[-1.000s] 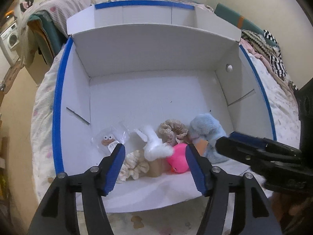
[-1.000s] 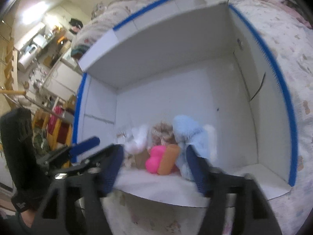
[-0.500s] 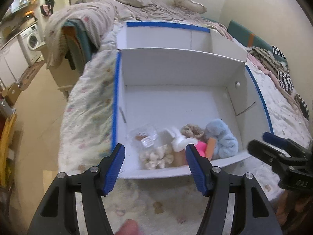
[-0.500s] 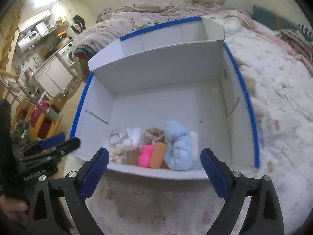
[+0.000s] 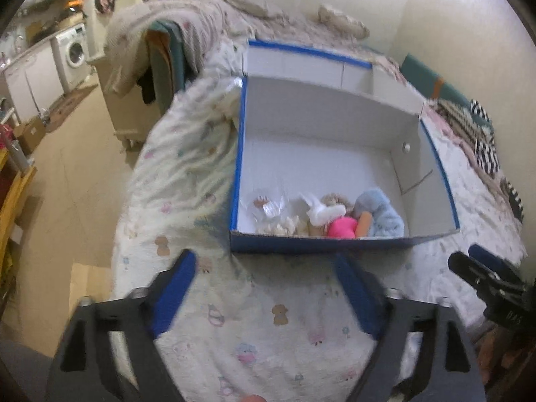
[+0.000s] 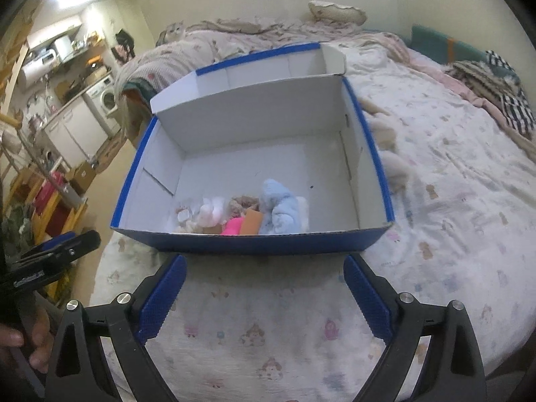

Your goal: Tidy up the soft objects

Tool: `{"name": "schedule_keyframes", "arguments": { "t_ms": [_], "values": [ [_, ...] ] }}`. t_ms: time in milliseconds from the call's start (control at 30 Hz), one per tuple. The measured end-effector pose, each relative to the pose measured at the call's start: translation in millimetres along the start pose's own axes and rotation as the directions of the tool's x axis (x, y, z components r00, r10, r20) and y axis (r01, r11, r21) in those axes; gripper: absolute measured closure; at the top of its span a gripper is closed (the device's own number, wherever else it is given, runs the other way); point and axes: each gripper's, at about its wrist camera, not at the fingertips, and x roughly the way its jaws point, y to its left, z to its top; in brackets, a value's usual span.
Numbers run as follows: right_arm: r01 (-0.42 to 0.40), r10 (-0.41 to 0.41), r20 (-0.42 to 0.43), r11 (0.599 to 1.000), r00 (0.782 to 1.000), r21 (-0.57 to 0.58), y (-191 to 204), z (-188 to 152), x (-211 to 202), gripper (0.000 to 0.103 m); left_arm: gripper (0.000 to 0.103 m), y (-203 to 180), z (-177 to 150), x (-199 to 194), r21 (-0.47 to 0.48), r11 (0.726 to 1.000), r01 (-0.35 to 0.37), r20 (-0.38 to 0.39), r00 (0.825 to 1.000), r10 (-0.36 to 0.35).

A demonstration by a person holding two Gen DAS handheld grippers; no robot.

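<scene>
A blue cardboard box (image 5: 335,244) with a white inside stands open on the bed; it also shows in the right wrist view (image 6: 254,243). Soft objects lie in a row along its near wall: a light blue plush (image 5: 382,214) (image 6: 279,209), a pink sponge (image 5: 341,227) (image 6: 232,226), an orange piece (image 6: 252,222), a white toy (image 5: 320,211), a beige scrunchie (image 6: 243,203) and a clear bag (image 5: 268,206). My left gripper (image 5: 268,288) is open and empty above the bedsheet before the box. My right gripper (image 6: 264,296) is open and empty, also before the box.
The box sits on a bed with a patterned white sheet (image 6: 452,207). Blankets and striped clothes (image 6: 495,90) lie at the far right. The bed's left edge drops to the floor (image 5: 77,184). A washing machine (image 5: 75,52) and cupboards stand far left.
Both grippers have pulled back and up from the box, which now looks smaller and farther. The right gripper opened wider. The objects in the box have not moved.
</scene>
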Motion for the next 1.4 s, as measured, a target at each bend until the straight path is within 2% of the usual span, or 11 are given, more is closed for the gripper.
{"name": "schedule_keyframes", "arguments": {
  "t_ms": [133,333,467,1400],
  "values": [
    [0.022,-0.023,0.051,1.000,0.998,0.016,0,0,-5,0.002,0.000,-5,-2,-17,0.007,1.000,-0.016,0.098,0.995,0.016],
    [0.076,-0.074,0.128,0.997,0.989,-0.010,5,5,-9,0.001,0.000,-22,-6,-27,0.100,0.991,-0.088,0.222,0.973,0.064],
    [0.081,-0.077,0.124,0.996,0.989,-0.024,7,5,-6,0.000,0.000,-22,-6,-19,0.103,0.991,-0.090,0.205,0.976,0.067],
    [0.082,-0.078,0.112,0.996,0.991,-0.038,12,2,-2,0.000,0.000,-27,-2,-18,0.096,0.992,-0.080,0.215,0.975,0.058]
  ]
}}
